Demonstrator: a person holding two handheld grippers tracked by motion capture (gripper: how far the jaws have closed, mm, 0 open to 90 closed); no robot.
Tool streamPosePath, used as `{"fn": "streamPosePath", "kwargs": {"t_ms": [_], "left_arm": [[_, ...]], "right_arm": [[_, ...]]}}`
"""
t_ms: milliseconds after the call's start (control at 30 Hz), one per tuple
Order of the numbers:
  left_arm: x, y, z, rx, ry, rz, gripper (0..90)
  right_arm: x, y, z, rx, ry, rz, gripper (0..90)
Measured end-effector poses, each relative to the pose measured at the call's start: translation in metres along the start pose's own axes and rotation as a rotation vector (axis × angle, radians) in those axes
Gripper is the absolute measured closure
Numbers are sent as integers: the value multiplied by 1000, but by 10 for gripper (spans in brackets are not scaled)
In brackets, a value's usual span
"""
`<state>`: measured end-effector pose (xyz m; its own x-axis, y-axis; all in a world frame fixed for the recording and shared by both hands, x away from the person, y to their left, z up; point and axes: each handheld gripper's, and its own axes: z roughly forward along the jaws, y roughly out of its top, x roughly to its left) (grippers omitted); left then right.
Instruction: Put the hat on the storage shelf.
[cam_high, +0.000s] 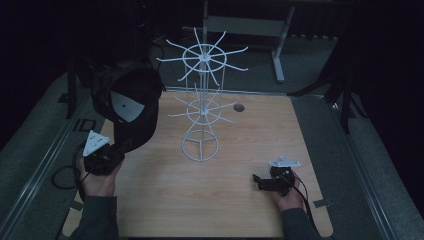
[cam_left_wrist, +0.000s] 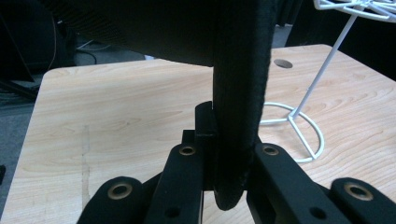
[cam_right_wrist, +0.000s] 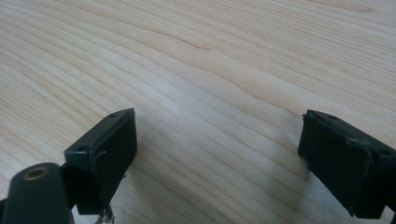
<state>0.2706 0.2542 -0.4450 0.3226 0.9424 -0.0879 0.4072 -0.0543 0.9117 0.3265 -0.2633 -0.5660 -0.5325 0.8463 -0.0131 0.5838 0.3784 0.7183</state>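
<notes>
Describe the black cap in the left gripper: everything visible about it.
The black cap looks like dark fabric, with a pale grey patch inside its crown. The left gripper holds it up off the wooden table, jaws clamped on its stitched brim edge. It hangs left of the white wire rack, apparently not touching it.

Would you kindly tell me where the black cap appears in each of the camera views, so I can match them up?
High view: the black cap hangs at upper left, held up by the left tool, left of the white wire rack.
Left gripper view: its brim runs down the centre and is clamped between the jaws.
Right gripper view: the cap is absent; open jaws over the table.
Shared landmark: the rack's ring base on the wooden table.
</notes>
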Motion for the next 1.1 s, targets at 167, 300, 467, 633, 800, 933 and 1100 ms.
{"fn": "streamPosePath", "kwargs": {"t_ms": [167,300,467,633,800,933,1100], "left_arm": [[-3,4,-2,-10,1,8,868],[-4,9,-4,-20,8,13,867],[-7,14,-6,-25,14,19,867],[-8,19,-6,-29,16,25,867],[-9,23,-7,-30,19,37,867],[-8,25,-7,-34,22,39,868],[-8,26,-6,-39,26,37,867]], "right_arm": [[0,0,0,0,0,0,115],[0,0,0,0,0,0,115],[0,0,0,-2,0,-1,115],[0,0,0,-1,0,0,115],[0,0,0,-1,0,0,115],[0,0,0,-2,0,-1,115],[0,0,0,-1,0,0,115]]}}
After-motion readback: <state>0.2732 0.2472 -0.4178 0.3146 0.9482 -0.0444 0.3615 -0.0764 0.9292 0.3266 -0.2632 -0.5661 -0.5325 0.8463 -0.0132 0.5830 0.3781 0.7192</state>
